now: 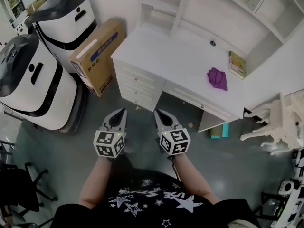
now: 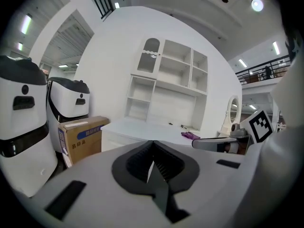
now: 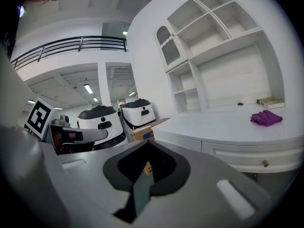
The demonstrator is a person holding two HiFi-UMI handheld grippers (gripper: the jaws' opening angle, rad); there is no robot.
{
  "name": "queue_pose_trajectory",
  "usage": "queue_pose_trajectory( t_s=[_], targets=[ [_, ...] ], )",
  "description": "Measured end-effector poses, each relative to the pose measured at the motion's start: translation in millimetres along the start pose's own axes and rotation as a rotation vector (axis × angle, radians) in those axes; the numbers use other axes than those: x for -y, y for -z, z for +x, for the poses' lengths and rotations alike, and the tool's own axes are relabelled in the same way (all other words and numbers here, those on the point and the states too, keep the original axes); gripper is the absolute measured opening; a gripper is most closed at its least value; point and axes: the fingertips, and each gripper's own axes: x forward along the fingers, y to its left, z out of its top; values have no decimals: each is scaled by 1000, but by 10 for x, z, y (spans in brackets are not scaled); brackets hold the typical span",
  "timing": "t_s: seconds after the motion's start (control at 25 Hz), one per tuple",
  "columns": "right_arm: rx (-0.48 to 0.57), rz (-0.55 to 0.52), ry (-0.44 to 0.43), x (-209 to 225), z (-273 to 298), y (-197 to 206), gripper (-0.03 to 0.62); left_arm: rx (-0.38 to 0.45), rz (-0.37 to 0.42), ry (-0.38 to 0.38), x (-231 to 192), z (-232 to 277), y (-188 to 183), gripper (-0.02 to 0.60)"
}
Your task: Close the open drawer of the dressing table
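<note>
Ahead, dressing table (image 1: 175, 61), apart from left gripper (image 1: 123, 112), right gripper (image 1: 157, 113), both closed, empty.

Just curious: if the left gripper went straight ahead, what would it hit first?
Probably the dressing table's drawer stack; nothing shows between it and the left gripper, though depth is unclear.

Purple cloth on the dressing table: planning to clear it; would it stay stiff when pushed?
Probably not: the purple cloth lies crumpled, so likely floppy and light. On the smooth white tabletop it would probably bunch and slide.
</note>
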Motion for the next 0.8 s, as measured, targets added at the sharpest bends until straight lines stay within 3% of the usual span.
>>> queue_pose_trajectory(
  t_s=[0.4,0.8],
  targets=[
    [-24,-13,-112,-173,-771,221,3,72,-14,-113,608,-724,162,9],
    [-58,-45,-232,-710,-997,401,3,92,-53,-195,611,-1395,364,9]
  ],
)
